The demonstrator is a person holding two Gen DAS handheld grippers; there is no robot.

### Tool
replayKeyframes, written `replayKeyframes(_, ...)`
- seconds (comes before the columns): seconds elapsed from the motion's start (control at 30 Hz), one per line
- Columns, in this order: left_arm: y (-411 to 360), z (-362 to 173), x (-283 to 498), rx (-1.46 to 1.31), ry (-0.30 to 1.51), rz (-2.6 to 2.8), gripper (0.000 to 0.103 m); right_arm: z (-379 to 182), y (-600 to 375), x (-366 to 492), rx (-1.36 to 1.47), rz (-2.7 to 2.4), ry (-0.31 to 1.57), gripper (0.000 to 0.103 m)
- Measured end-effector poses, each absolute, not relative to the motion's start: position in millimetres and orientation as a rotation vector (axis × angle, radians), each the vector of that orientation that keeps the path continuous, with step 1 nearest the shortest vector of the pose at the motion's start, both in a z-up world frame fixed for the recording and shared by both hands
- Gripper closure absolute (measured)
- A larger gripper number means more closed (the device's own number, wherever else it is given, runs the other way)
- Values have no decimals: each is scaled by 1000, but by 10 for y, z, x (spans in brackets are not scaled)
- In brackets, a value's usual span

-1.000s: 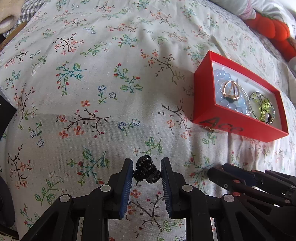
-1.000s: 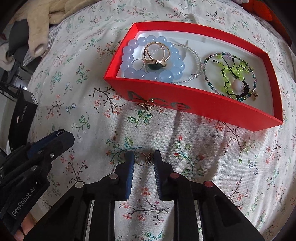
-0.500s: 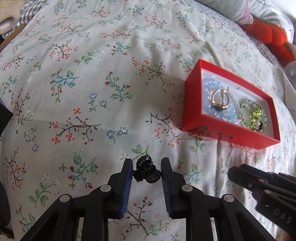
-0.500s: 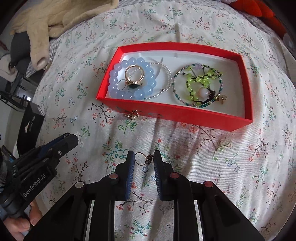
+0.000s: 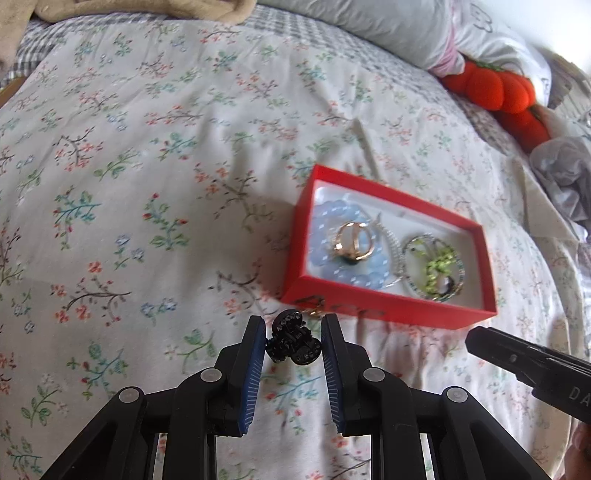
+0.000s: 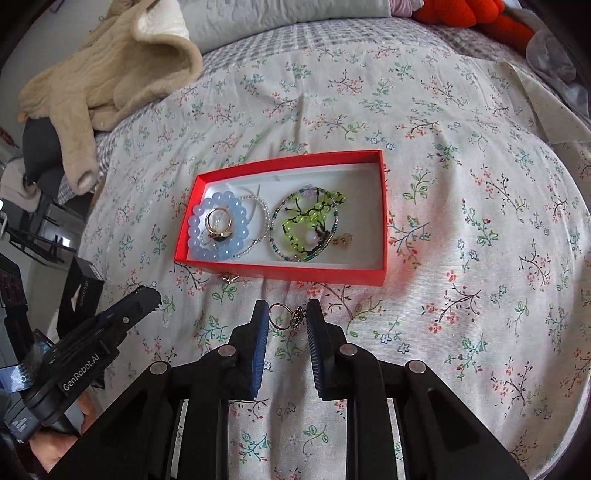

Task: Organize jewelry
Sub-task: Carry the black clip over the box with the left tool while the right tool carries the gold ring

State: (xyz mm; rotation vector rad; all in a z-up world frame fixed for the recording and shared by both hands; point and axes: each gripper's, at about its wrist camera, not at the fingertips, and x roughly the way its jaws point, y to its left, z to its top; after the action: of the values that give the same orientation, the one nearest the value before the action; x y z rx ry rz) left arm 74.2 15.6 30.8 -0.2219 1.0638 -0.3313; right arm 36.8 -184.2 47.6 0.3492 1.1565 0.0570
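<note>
My left gripper (image 5: 293, 339) is shut on a small black hair claw (image 5: 293, 344) and holds it above the floral bedspread, short of the red box (image 5: 373, 308). My right gripper (image 6: 286, 317) is shut on a thin gold ring with a dark stone (image 6: 286, 318), held in front of the red box (image 6: 280, 273). The box holds a pale blue bead bracelet (image 6: 218, 229), a gold ring (image 6: 218, 226), a clear bead strand (image 6: 261, 221) and a green beaded hoop (image 6: 308, 229). A small gold piece (image 6: 229, 277) lies on the bedspread against the box's front wall.
A beige knit garment (image 6: 110, 70) lies at the bed's far left. An orange plush toy (image 5: 498, 92) and pillows (image 5: 369, 26) are at the far right. Black boxes (image 6: 79, 291) stand off the bed's left edge.
Both grippers have risen and pulled back from the bedspread with their pieces, so the red box looks smaller and farther. The grips are unchanged.
</note>
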Motion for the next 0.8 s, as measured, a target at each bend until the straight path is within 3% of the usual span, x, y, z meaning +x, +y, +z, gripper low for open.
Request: replayKeyframes(0.8,-600,242,1012,-224,976,-485,78,522,-2363,538,380,13,1055,81)
